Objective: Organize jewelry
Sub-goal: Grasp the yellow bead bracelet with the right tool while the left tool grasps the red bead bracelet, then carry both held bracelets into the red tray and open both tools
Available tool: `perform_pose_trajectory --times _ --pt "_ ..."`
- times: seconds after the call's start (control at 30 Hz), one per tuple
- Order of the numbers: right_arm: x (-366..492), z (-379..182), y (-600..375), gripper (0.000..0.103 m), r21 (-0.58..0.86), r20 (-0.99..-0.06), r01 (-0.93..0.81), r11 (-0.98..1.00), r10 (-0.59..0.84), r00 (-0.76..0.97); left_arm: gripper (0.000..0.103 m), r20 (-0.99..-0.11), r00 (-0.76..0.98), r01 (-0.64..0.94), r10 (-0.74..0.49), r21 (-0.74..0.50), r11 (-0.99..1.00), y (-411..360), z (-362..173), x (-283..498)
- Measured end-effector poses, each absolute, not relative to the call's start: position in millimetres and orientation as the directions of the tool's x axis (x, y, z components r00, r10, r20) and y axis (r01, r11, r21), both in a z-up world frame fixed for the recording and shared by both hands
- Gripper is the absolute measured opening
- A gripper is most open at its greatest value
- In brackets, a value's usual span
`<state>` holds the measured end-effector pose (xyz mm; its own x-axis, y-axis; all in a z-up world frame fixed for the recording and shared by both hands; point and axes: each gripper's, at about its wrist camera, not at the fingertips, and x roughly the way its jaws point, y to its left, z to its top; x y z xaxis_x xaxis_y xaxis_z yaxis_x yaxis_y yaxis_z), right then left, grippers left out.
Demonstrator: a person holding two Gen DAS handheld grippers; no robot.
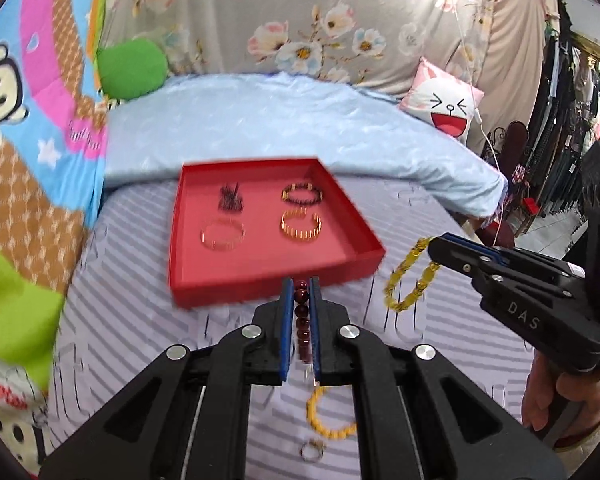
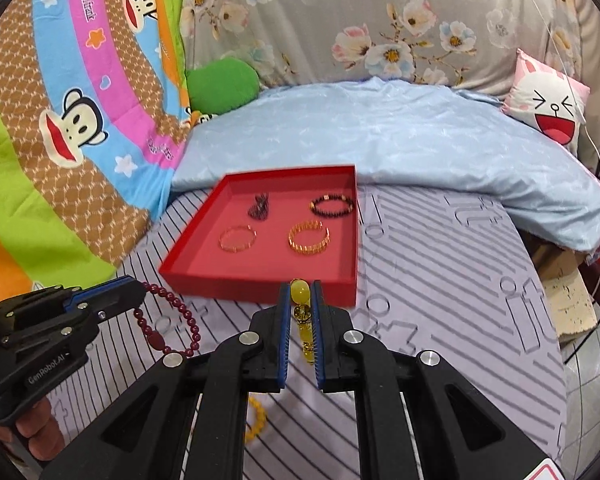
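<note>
A red tray (image 1: 260, 276) (image 2: 260, 280) lies on the striped bed sheet. In it are a dark bead bracelet (image 1: 302, 193) (image 2: 332, 205), a gold link bracelet (image 1: 301, 225) (image 2: 309, 237), a thin pale bracelet (image 1: 223, 233) (image 2: 238, 238) and a dark clump (image 1: 231, 198) (image 2: 260, 204). My left gripper (image 1: 300, 282) (image 2: 138, 282) is shut on a dark red bead bracelet (image 1: 302, 320) (image 2: 168, 320), just before the tray's near wall. My right gripper (image 2: 300, 284) (image 1: 432, 246) is shut on a yellow bead bracelet (image 2: 302, 300) (image 1: 412, 280), also near the tray's front.
An orange-yellow bead bracelet (image 1: 328, 416) (image 2: 256, 416) and a small metal ring (image 1: 312, 450) lie on the sheet below the grippers. A light blue quilt (image 1: 280, 120) (image 2: 380, 132) lies behind the tray. A cartoon pillow (image 1: 444, 104) sits at the far right. The bed edge drops off at the right.
</note>
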<state>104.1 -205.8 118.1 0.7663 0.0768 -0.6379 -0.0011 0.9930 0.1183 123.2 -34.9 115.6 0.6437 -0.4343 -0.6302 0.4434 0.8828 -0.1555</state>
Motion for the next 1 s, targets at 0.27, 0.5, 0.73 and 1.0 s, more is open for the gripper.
perform_pose_trajectory --times 0.27,0.5,0.73,1.0 --pt "158 127 -199 0.009 0.125 -0.626 -0.036 0.991 0.107 0.772 0.007 -0.585 0.673 0.464 -0.452 -0.142 0.874 -52 134 170" --pt "203 103 -194 0.009 0.201 -0.663 -0.048 0.978 0.173 0.728 0.008 -0.595 0.663 0.44 -0.454 -0.182 0.88 -52 121 213" --pt "228 57 -196 0.009 0.271 -0.721 -0.027 0.962 0.221 0.657 0.008 -0.658 0.621 0.389 -0.427 -0.214 0.896 -43 72 245" --pt "231 37 -208 0.009 0.189 -0.754 0.02 0.982 0.132 0.643 0.008 -0.715 0.616 0.309 -0.33 -0.166 0.936 -24 29 257"
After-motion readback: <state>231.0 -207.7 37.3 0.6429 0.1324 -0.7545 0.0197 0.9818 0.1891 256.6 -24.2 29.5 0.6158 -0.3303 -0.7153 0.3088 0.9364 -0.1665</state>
